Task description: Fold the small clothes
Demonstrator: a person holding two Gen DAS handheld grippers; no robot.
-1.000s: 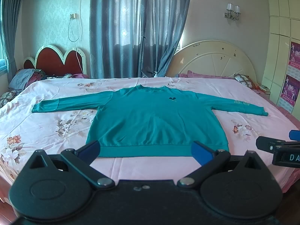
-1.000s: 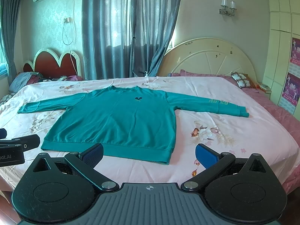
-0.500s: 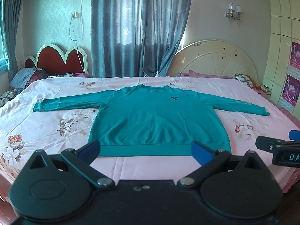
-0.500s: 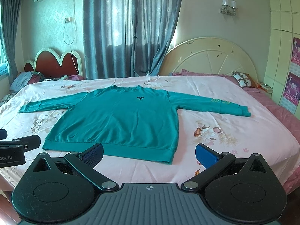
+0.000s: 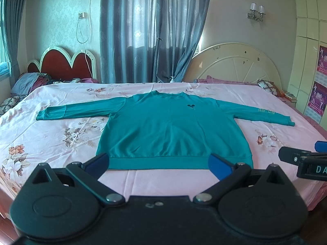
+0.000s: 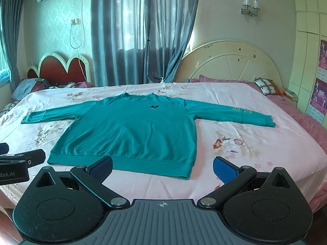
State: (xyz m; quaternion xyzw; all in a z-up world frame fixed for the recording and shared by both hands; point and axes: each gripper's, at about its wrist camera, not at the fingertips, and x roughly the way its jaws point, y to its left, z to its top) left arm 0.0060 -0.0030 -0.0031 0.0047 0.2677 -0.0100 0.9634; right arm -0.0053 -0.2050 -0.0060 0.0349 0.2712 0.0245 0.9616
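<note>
sweatshirt (image 5: pixel 173 128): teal | bedsheet (image 5: pixel 51 134): pink, floral | fingers (image 6: pixel 223 168): blue pads | curtains (image 6: pixel 143 30): probably grey-blue

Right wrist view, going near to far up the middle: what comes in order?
Right gripper, open → sweatshirt hem → chest logo → collar → bare floral sheet → curtains.

A teal long-sleeved cotton sweatshirt (image 5: pixel 171 130) (image 6: pixel 132 130) lies flat and face up on the bed, unfolded. Both sleeves stretch straight out sideways, the ribbed hem lies nearest the cameras, and a small dark emblem marks the chest.
</note>
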